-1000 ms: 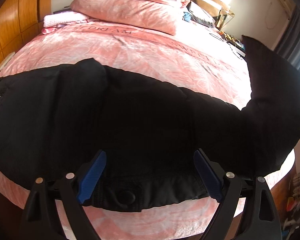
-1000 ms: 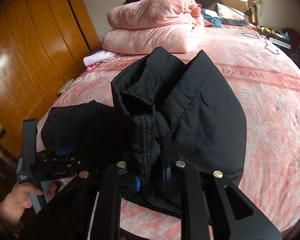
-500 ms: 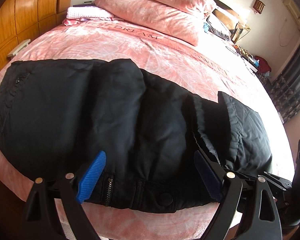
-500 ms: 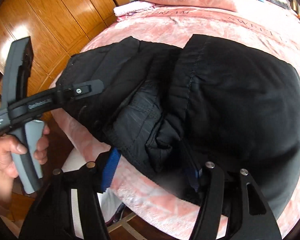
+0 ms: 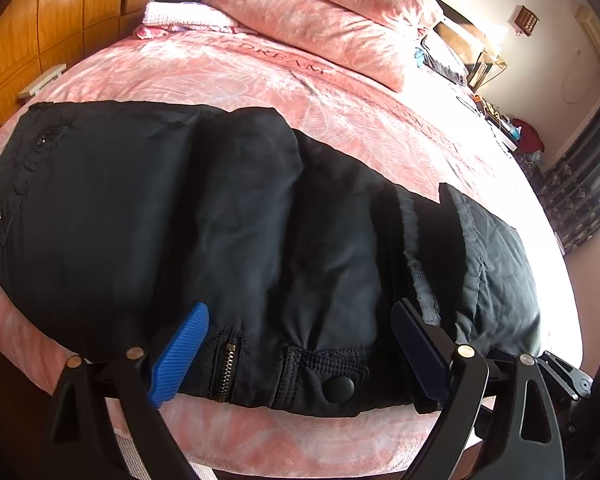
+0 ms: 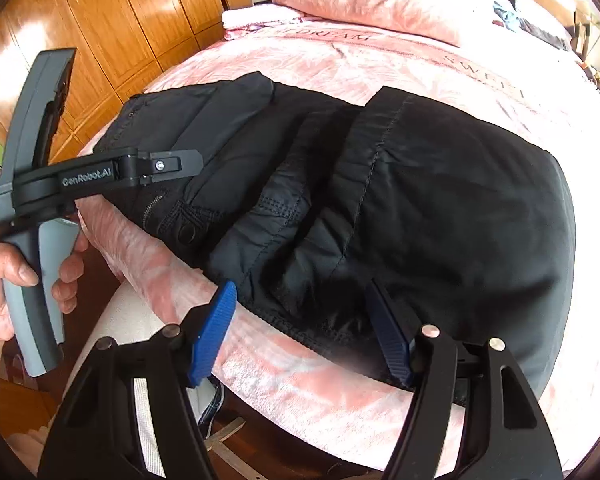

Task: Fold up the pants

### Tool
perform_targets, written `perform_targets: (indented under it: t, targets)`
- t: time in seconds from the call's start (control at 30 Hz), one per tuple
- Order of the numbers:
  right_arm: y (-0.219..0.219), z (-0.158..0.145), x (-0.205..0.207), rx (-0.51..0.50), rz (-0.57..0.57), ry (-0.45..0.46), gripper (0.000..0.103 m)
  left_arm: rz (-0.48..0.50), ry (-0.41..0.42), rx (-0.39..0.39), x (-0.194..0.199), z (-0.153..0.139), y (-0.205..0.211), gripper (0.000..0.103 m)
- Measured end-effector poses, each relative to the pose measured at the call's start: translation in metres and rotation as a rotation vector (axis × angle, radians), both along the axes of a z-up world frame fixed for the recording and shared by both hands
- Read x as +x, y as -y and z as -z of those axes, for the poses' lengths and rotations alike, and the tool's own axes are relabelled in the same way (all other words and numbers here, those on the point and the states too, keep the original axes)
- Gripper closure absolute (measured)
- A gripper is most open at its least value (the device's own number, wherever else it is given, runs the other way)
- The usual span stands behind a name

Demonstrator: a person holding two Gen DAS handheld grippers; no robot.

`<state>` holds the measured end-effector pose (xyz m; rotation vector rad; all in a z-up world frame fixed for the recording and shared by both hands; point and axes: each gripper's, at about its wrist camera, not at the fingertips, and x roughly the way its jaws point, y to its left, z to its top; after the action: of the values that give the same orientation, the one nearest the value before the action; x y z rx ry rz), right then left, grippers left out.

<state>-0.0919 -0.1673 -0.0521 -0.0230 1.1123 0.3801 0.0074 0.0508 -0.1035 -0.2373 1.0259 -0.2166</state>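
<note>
We see a pair of black quilted padded pants (image 5: pixel 228 216) lying flat across the near edge of a bed covered by a pink patterned blanket (image 5: pixel 340 92). The legs are folded back over the body of the garment, so a doubled layer with a stitched hem (image 6: pixel 452 200) sits on the right-hand part, and the waistband with its metal zipper (image 5: pixel 225 368) and black snap button (image 5: pixel 339 389) runs along the bed's edge nearest us.

In the left wrist view, our left gripper (image 5: pixel 300 356) hangs just above the waistband with its blue ribbed fingers (image 5: pixel 180 356) spread wide, one on each side of the zipper and snap; nothing is pinched between them. In the right wrist view, our right gripper (image 6: pixel 300 332) is likewise spread wide, its blue fingers (image 6: pixel 214 332) straddling the front edge of the folded layer without gripping it. Whether the tips touch the cloth we cannot tell.

From the right wrist view we also see the left gripper's grey handle (image 6: pixel 40 264) held in the person's left hand (image 6: pixel 4 288), off the bed's left corner.

Farther back, a stack of pink pillows (image 5: pixel 320 16) lies at the head of the bed beside a folded pale pink towel (image 5: pixel 180 18), and brown wooden wardrobe doors (image 6: pixel 112 20) stand to the left.
</note>
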Motion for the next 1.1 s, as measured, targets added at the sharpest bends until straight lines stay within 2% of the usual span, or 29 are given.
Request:
perform_targets:
  t: [0.03, 0.07, 0.1, 0.13, 0.17, 0.23, 0.33, 0.47, 0.57, 0.67, 0.8, 0.93, 1.0, 1.07, 1.1]
  targets:
    - [-0.001, 0.004, 0.000, -0.032, 0.004, 0.001, 0.042, -0.001, -0.002, 0.000, 0.000, 0.001, -0.001, 0.010]
    - [-0.003, 0.007, 0.001, -0.055, 0.010, 0.003, 0.053, 0.000, -0.005, 0.001, 0.000, 0.002, 0.000, 0.010]
    - [-0.002, 0.010, 0.002, -0.065, 0.018, 0.004, 0.056, 0.002, -0.008, 0.002, 0.000, 0.003, 0.000, 0.010]
    - [0.001, 0.013, 0.004, -0.048, 0.020, -0.003, 0.064, 0.003, -0.009, 0.002, 0.000, 0.003, 0.000, 0.010]
    - [0.002, 0.017, 0.007, -0.024, 0.024, -0.014, 0.085, 0.004, -0.010, 0.001, 0.000, 0.004, 0.000, 0.009]
    - [0.009, 0.018, 0.010, 0.024, 0.039, -0.043, 0.090, 0.004, -0.009, 0.000, -0.001, 0.004, -0.001, 0.009]
    - [0.012, 0.011, 0.013, 0.067, 0.039, -0.029, 0.095, -0.005, -0.011, -0.002, -0.001, 0.004, -0.004, 0.009]
    - [0.012, -0.016, 0.015, 0.188, 0.044, 0.020, 0.096, -0.022, -0.012, -0.010, -0.001, 0.004, -0.010, 0.009]
    - [0.003, -0.027, 0.023, 0.234, 0.018, 0.032, 0.096, -0.032, -0.010, -0.015, -0.001, 0.003, -0.012, 0.009]
    - [-0.014, -0.018, 0.032, 0.214, -0.017, 0.005, 0.096, -0.040, -0.007, -0.019, -0.001, 0.002, -0.013, 0.009]
    - [-0.025, 0.018, 0.039, 0.135, -0.001, -0.098, 0.092, -0.040, -0.009, -0.013, -0.002, 0.002, -0.013, 0.009]
    - [-0.025, 0.025, 0.036, 0.143, 0.010, -0.121, 0.075, -0.026, -0.009, 0.026, -0.002, 0.003, -0.011, 0.009]
    - [-0.022, 0.022, 0.034, 0.152, 0.010, -0.124, 0.072, -0.020, -0.011, 0.035, -0.002, 0.003, -0.011, 0.008]
    - [-0.015, 0.014, 0.030, 0.174, 0.021, -0.132, 0.059, -0.015, -0.012, 0.038, -0.003, 0.002, -0.011, 0.008]
    - [-0.010, 0.007, 0.028, 0.194, 0.033, -0.121, 0.058, -0.013, -0.010, 0.044, -0.004, 0.001, -0.011, 0.008]
